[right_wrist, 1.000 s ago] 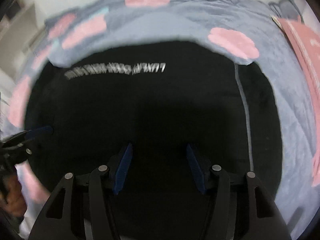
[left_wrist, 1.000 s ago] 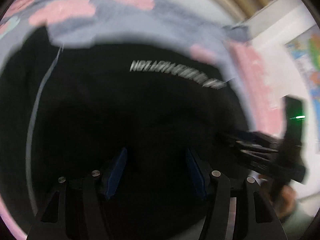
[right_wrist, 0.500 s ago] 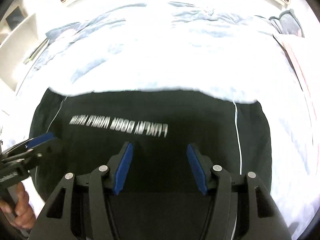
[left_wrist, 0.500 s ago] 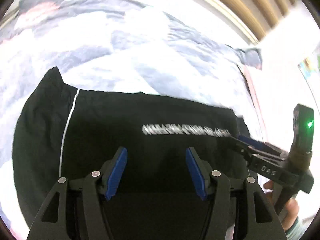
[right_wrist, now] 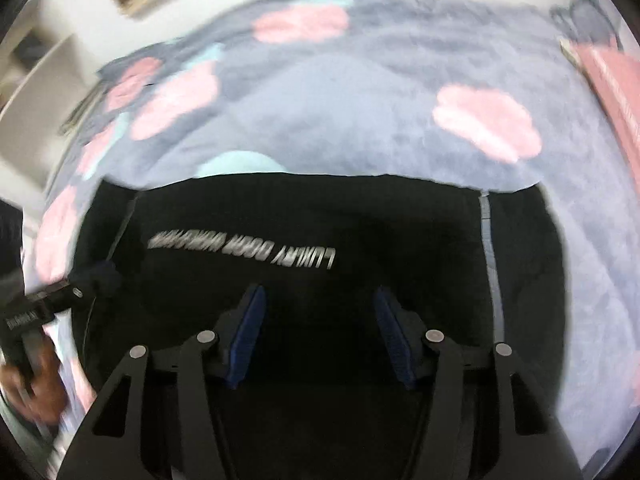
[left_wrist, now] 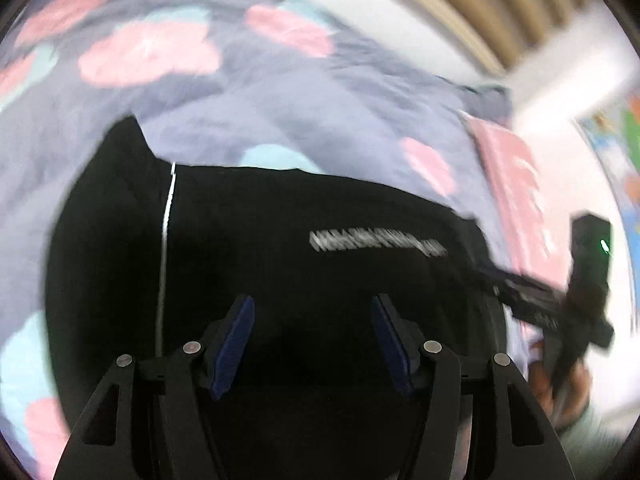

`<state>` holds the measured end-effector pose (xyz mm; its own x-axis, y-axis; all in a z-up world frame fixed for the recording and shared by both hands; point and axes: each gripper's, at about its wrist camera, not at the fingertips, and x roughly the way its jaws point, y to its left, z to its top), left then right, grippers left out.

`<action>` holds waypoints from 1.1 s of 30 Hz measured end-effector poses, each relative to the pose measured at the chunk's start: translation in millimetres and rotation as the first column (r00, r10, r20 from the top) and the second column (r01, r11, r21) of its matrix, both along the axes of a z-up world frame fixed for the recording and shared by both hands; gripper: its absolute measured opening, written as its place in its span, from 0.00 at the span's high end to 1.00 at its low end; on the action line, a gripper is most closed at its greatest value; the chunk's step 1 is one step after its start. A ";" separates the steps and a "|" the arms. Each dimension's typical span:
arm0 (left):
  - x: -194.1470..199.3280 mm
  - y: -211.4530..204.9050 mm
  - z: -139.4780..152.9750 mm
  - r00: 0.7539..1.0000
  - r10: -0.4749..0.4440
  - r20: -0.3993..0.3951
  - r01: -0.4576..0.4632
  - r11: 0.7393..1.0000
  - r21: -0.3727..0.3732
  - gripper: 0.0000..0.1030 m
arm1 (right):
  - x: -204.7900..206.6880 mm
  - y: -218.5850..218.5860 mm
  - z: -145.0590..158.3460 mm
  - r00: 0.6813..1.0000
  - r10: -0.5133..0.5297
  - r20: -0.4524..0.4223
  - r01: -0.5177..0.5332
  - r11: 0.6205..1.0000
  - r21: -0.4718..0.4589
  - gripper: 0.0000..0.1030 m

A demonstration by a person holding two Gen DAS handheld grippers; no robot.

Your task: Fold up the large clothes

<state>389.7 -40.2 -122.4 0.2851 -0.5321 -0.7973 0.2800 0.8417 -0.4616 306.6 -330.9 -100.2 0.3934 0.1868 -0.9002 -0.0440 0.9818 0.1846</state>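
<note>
Right wrist view shows the black garment [right_wrist: 320,240] lying flat on the flowered bed cover [right_wrist: 340,120], both the right gripper [right_wrist: 318,336] and left gripper [left_wrist: 312,346] released above it, so the next fold wants hems pinched evenly at matching corners

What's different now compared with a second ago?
Both cameras have pulled back from the black garment: a second ago it filled most of each view; now more of the flowered blanket shows around it. The left hand-held gripper and right hand-held gripper have stayed open with nothing between their blue pads. The garment lies folded as before, lettering face up.
</note>
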 end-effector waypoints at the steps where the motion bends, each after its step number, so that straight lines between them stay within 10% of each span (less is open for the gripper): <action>1: -12.8 2.6 4.1 0.999 -0.047 -0.003 0.047 0.999 -0.001 0.40 | -14.2 -1.3 0.8 1.000 0.012 -0.010 -0.012 1.000 -0.001 0.40; 7: -52.0 -9.8 -44.4 0.986 -0.085 -0.142 0.085 0.996 -0.001 0.40 | -47.2 9.1 -52.5 0.990 -0.021 -0.137 0.018 1.000 -0.024 0.40; 14: -54.9 -18.8 -44.2 0.998 -0.013 -0.058 0.015 0.999 0.035 0.40 | -43.7 -8.0 -45.7 0.981 -0.077 -0.175 0.083 0.996 0.027 0.39; 23: -43.9 98.5 6.0 0.980 0.197 0.004 -0.197 0.980 -0.003 0.39 | -84.1 -112.8 2.8 0.959 -0.272 -0.081 0.278 0.959 0.062 0.24; 33: -18.9 159.9 -50.4 0.959 0.199 -0.200 -0.228 0.964 -0.134 0.39 | -89.8 -175.2 -41.1 0.923 -0.345 -0.173 0.364 0.926 0.097 0.24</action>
<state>370.8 119.7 -172.9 0.2622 -0.5951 -0.7597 -0.0006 0.7871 -0.6168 216.9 -506.1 -141.3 0.3173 0.1747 -0.9321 0.3402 0.8965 0.2838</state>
